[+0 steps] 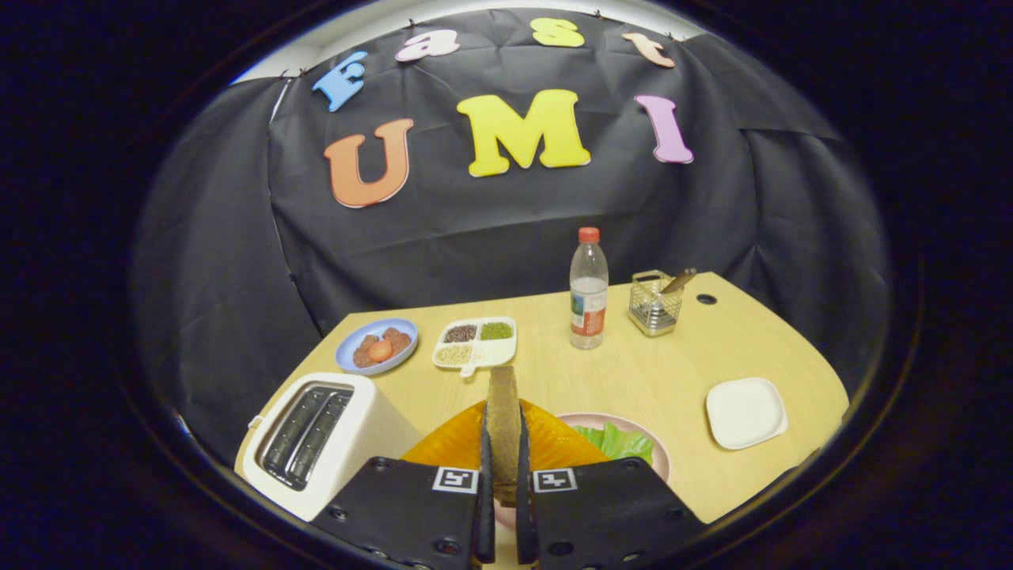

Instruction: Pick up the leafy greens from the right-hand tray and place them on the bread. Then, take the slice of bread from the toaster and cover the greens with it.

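Observation:
My gripper [503, 453] is shut on a brown slice of bread [502, 396], which stands upright on edge between the two fingers. Just left of the fingers stands the white toaster [316, 435], its two slots dark and empty. Leafy greens [617, 441] lie on a pink plate [663, 463] just ahead of the right finger, partly hidden by it. I cannot tell what lies under the greens. An orange ribbed dish [447, 443] sits right behind the fingers, under the held slice.
An empty white square tray [745, 412] lies to the right of the pink plate. Farther back stand a water bottle [588, 289], a wire basket [655, 305] with a utensil, a divided dish of grains [475, 342] and a blue plate [347, 368] with food.

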The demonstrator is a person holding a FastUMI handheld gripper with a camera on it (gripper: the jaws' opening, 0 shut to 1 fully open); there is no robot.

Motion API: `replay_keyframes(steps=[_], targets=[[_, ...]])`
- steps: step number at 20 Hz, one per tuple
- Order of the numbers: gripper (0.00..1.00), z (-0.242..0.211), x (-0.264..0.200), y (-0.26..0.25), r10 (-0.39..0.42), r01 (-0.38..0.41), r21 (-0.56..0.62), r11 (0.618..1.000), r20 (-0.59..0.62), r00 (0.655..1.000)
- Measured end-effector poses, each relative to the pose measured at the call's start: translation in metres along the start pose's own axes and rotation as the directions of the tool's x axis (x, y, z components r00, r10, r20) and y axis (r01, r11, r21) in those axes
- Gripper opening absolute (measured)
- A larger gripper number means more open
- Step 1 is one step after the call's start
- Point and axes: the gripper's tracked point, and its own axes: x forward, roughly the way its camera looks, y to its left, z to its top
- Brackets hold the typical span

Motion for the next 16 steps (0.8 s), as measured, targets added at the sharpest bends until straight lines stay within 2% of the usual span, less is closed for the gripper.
replay_keyframes(steps=[8, 13, 16], targets=[[0.11, -0.029, 0.018, -0.03, 0.045, -0.042, 0.099, 0.994, -0.029, 0.999], [0.11, -0.036, 0.019, -0.054, 0.008, -0.005, 0.084, 0.996, -0.032, 0.999], [0.15, -0.043, 0.02, -0.067, -0.02, 0.022, 0.05, 0.998, -0.035, 0.999]])
